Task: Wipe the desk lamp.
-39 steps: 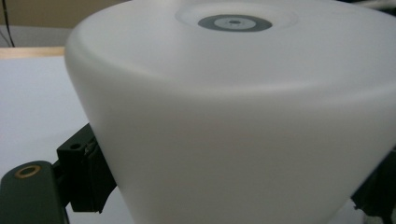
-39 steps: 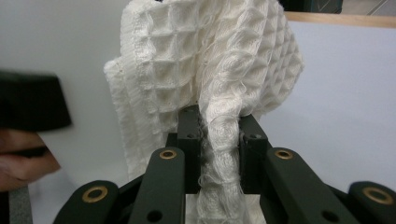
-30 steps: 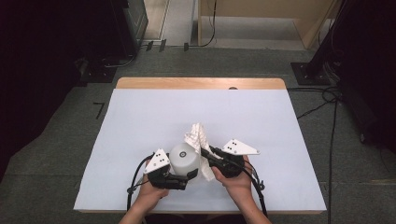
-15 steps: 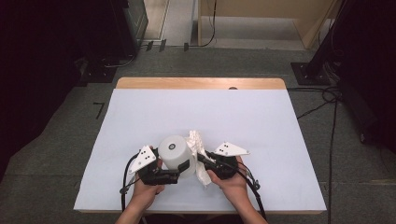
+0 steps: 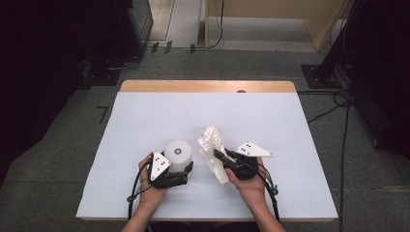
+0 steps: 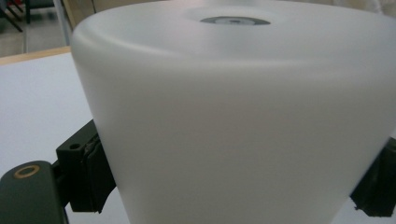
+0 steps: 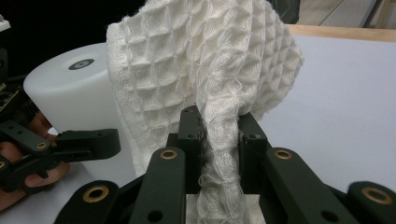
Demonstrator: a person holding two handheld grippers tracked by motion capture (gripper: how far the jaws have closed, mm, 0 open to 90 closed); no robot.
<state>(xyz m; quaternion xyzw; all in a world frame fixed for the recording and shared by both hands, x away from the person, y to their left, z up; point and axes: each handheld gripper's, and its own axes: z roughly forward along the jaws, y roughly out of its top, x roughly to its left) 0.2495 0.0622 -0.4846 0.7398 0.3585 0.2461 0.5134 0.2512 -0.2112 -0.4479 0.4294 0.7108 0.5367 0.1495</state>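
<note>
The white-covered rectangular surface (image 5: 145, 125) carries the work near its front edge. On it, just left of centre, stands a white frosted plastic cup (image 5: 178, 155), upside down with its flat base and small dark ring facing up. The left claw (image 5: 178, 175) pinches this cup across its wall, one black pad showing at each side in the left gripper view. Just beside it on the right, apart from the cup, hangs a white waffle-weave cloth (image 5: 214, 152), bunched and raised off the surface. The right claw (image 5: 218, 155) is pressed together on a twisted fold of it. The likely risk: the grip holds only a thin rope of fabric, so a firm wipe could pull it free. Squeezing the smooth tapered cup could also make it slide out or tip.
</note>
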